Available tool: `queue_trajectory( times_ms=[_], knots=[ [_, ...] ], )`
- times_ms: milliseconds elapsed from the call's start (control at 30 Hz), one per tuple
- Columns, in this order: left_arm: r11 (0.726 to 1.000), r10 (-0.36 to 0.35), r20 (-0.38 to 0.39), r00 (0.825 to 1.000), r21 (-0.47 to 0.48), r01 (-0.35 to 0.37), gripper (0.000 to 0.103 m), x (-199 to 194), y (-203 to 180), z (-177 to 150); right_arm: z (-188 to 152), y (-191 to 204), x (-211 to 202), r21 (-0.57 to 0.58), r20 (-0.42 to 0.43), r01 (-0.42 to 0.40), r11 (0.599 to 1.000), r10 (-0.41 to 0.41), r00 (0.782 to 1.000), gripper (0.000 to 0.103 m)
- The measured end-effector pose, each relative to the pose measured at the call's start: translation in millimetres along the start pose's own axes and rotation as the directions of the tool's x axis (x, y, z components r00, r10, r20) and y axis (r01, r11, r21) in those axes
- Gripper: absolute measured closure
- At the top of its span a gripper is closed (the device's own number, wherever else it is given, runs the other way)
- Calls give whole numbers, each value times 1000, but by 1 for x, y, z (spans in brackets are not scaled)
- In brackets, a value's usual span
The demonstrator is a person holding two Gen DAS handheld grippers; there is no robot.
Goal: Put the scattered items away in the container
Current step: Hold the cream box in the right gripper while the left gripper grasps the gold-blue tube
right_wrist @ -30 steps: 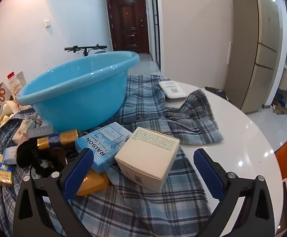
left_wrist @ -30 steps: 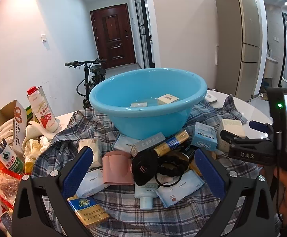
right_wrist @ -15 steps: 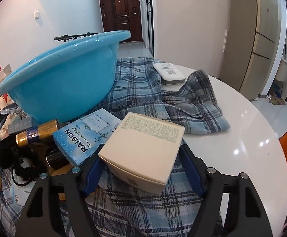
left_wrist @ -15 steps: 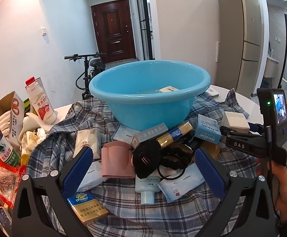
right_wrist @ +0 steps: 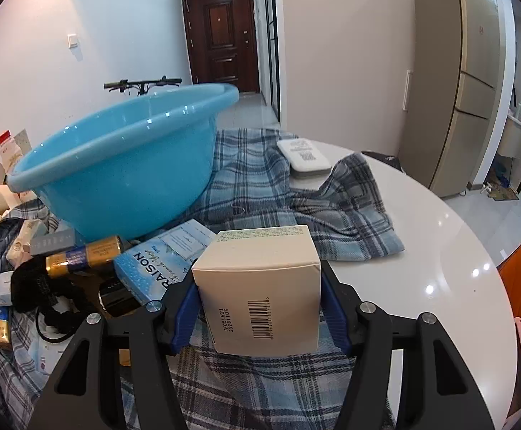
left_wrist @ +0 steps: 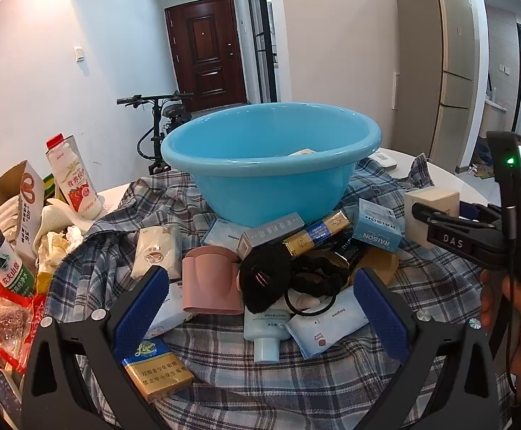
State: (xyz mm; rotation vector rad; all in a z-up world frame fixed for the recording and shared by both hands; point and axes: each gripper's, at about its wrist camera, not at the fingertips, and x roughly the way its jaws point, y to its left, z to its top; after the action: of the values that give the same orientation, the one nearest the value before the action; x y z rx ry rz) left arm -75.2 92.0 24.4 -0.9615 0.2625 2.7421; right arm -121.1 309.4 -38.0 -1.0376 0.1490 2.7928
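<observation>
A blue basin [left_wrist: 271, 165] stands on a plaid cloth [left_wrist: 224, 351]; it also shows in the right wrist view [right_wrist: 117, 175], with a small box or two inside. My right gripper [right_wrist: 260, 304] is shut on a cream box [right_wrist: 260, 286] with a barcode, lifted a little above the cloth; the box also shows in the left wrist view [left_wrist: 430, 202]. My left gripper [left_wrist: 260, 308] is open and empty, hovering above a pink cup [left_wrist: 210, 279], a black hair band [left_wrist: 271, 279] and a pale blue bottle [left_wrist: 266, 329].
Scattered before the basin: a RAISON box [right_wrist: 163, 261], a gold tube [right_wrist: 85, 256], a grey box [left_wrist: 271, 231], a yellow cigarette pack [left_wrist: 156, 371], tissue packs [left_wrist: 326, 322]. Snack bags and a milk bottle [left_wrist: 72, 179] crowd the left. A white device [right_wrist: 303, 156] lies behind.
My right gripper closed on the cream box and lifted it, tilting it so the barcode faces me. My left gripper stayed open and drew back slightly.
</observation>
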Motion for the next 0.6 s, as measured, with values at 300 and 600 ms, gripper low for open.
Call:
queue_trajectory(
  times_ms=[300,600],
  knots=[
    [1000,2,-9,1000,-18,-2,0,0,4,-6,3,12,-27,-39,55,-31,999,33,998,40],
    [999,18,-15,1000,-39,-18,0,-3,11,-13,-5,31,-56,-100,95,-81,992,91,991,40]
  ],
)
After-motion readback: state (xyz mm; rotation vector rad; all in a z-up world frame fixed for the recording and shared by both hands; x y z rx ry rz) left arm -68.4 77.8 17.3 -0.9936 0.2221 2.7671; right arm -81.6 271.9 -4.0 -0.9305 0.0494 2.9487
